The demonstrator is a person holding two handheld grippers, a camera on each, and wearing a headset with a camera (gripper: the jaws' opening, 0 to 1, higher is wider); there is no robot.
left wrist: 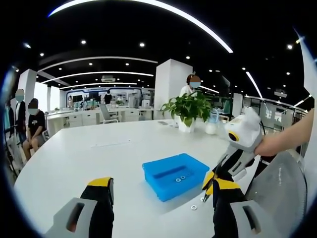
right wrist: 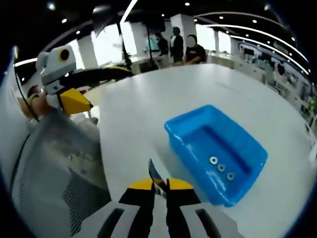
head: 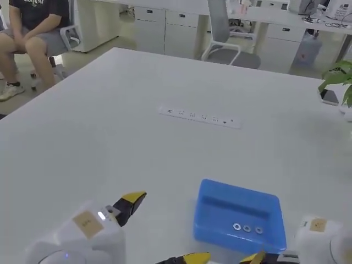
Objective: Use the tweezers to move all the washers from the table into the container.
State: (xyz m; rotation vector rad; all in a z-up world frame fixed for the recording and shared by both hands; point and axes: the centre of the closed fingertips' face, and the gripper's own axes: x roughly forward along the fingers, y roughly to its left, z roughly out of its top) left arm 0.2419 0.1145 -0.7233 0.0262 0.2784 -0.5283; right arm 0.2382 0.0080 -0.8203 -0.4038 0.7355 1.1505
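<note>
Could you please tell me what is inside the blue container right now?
Three washers lie in a row on the floor of the blue container; nothing else shows inside. Its near wall covers some floor.

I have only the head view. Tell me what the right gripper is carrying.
Observer: The right gripper is shut on tweezers, which stick out forward.
Operator: Report any washer outside the container.
Observer: One washer lies on the table, just off the near corner of the blue container.
Operator: Say where the tweezers' tip is relative to it.
Observer: In the left gripper view the tweezers slant down toward the table and the tip is close beside that washer. I cannot tell whether it touches.
</note>
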